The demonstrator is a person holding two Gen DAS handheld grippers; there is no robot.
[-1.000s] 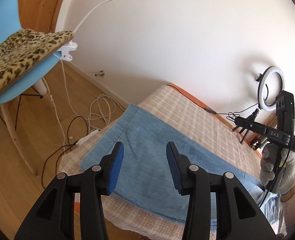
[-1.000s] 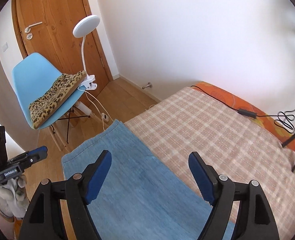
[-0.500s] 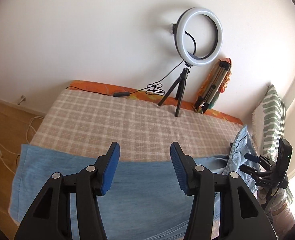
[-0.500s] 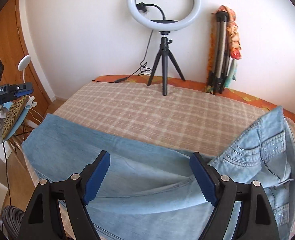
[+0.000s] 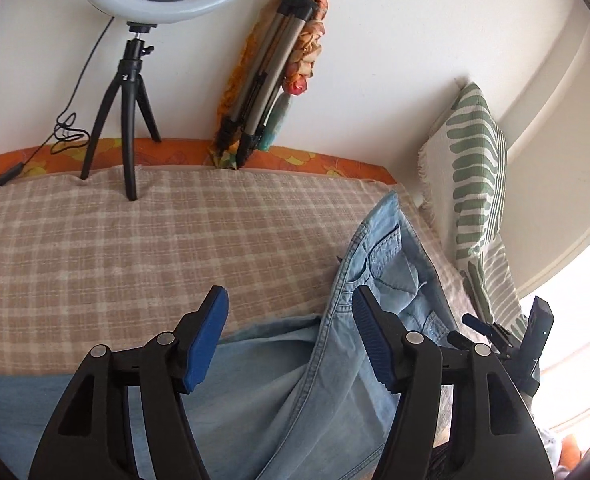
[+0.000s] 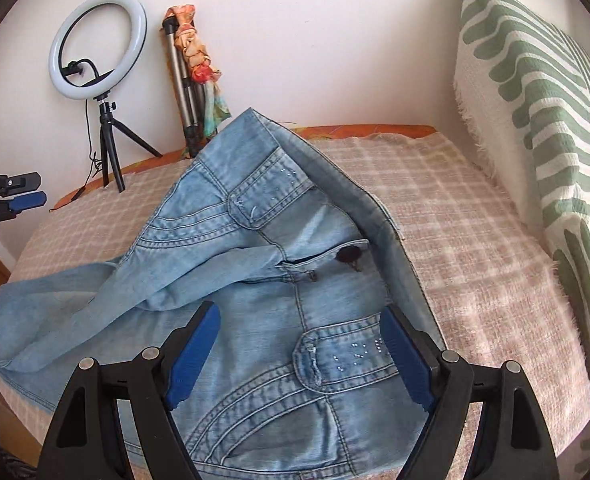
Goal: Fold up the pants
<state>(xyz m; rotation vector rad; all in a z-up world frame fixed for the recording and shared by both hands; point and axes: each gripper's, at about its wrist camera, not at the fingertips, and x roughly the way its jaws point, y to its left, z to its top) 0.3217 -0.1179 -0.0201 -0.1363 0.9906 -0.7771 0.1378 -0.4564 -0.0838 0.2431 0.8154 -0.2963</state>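
Light blue denim pants (image 6: 279, 280) lie along the front of a bed with a beige plaid cover (image 6: 455, 216). The waist end with its back pockets is rumpled and partly turned up near the pillow; the legs stretch away to the left. My right gripper (image 6: 299, 344) is open and empty, hovering just above the seat and pocket area. My left gripper (image 5: 289, 332) is open and empty above the pants (image 5: 335, 380) where the legs meet the seat. The right gripper also shows at the right edge of the left wrist view (image 5: 495, 336).
A green-striped white pillow (image 6: 543, 128) stands at the bed's right end. A ring light on a small black tripod (image 5: 135, 80) and a folded tripod wrapped in a colourful scarf (image 5: 271, 72) stand at the back by the wall. The bed's front edge drops off to the left.
Both grippers have swung right along the pants, from the leg hems near the blue chair to the waist end by the pillow. Both stayed open and empty.
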